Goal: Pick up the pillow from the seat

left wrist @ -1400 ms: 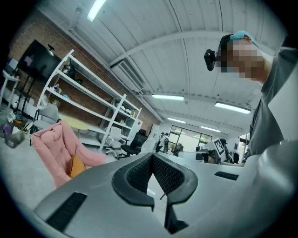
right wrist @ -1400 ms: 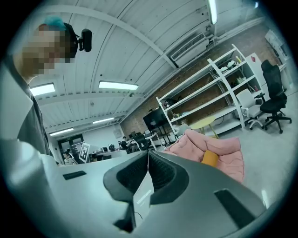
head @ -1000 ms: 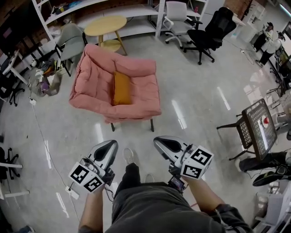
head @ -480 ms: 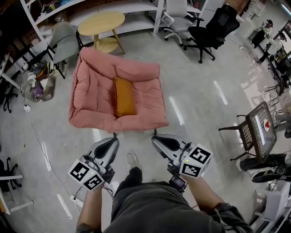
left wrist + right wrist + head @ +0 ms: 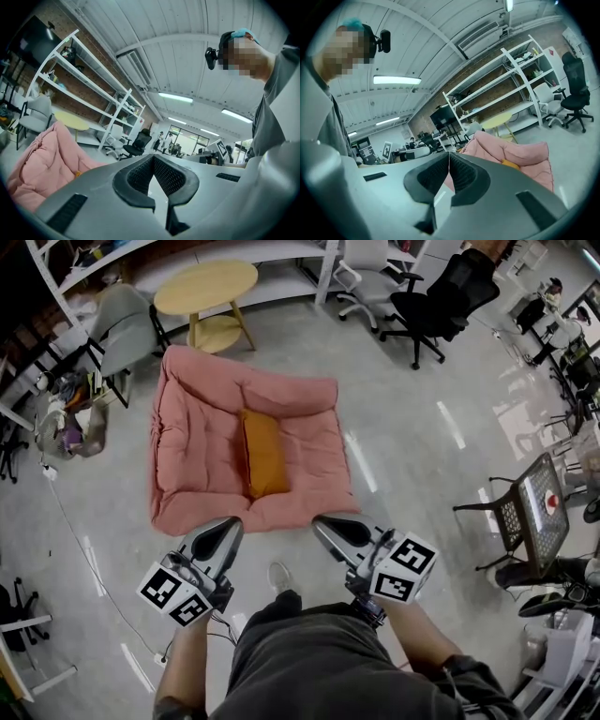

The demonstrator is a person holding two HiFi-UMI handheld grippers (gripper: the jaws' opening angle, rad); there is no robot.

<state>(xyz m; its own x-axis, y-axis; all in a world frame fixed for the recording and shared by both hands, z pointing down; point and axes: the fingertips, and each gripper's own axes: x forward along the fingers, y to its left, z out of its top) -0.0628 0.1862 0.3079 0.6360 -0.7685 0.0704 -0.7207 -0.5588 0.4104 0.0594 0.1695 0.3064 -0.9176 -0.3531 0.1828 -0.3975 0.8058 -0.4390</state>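
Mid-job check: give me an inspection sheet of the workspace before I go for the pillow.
Surface: glossy grey floor with light glare.
Job's things: orange pillow lies along the middle of the pink seat, untouched.
Clutter: heap of bags on the floor left of the seat.
Grippers: left gripper and right gripper are both shut and empty, held near the seat's front edge.
Cables: thin cable crosses the floor on the left.
Surroundings: round yellow table, grey chair, black office chair and white shelving beyond the seat; people far right.
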